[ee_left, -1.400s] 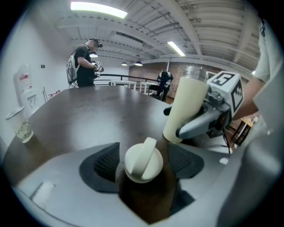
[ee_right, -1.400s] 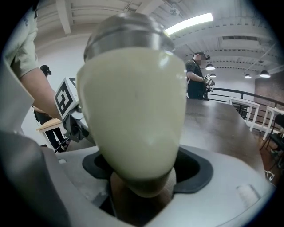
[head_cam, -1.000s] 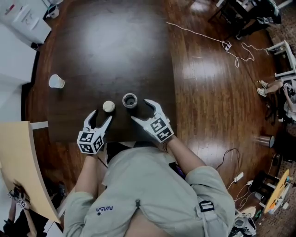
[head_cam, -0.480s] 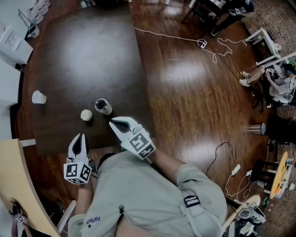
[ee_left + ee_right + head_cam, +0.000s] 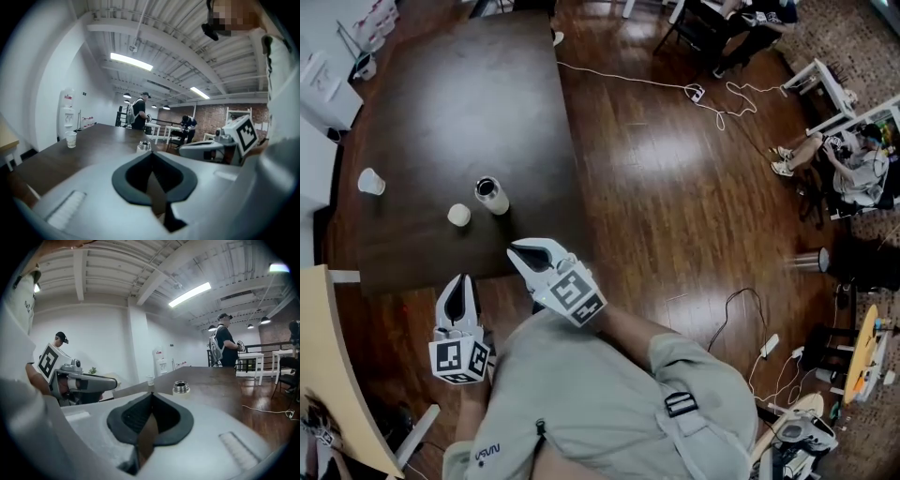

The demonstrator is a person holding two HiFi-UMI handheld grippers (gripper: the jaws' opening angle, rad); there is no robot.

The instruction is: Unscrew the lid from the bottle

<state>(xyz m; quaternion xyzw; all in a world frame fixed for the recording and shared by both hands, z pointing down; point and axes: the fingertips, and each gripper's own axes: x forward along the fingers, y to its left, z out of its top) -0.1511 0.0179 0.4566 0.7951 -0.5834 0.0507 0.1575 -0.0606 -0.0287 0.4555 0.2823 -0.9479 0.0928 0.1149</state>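
While left tongs and right tongs are closed empty, one bottle, one lid, one cup stand.

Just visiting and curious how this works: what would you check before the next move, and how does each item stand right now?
1. Lid off the bottle: ok; it lies on the table beside the bottle.
2. Bottle upright: ok.
3. Left gripper empty: ok; shut on nothing.
4. Right gripper empty: ok; shut on nothing.
5. Cup well away from the bottle: ok.
6. Anything inside the bottle: cannot tell.
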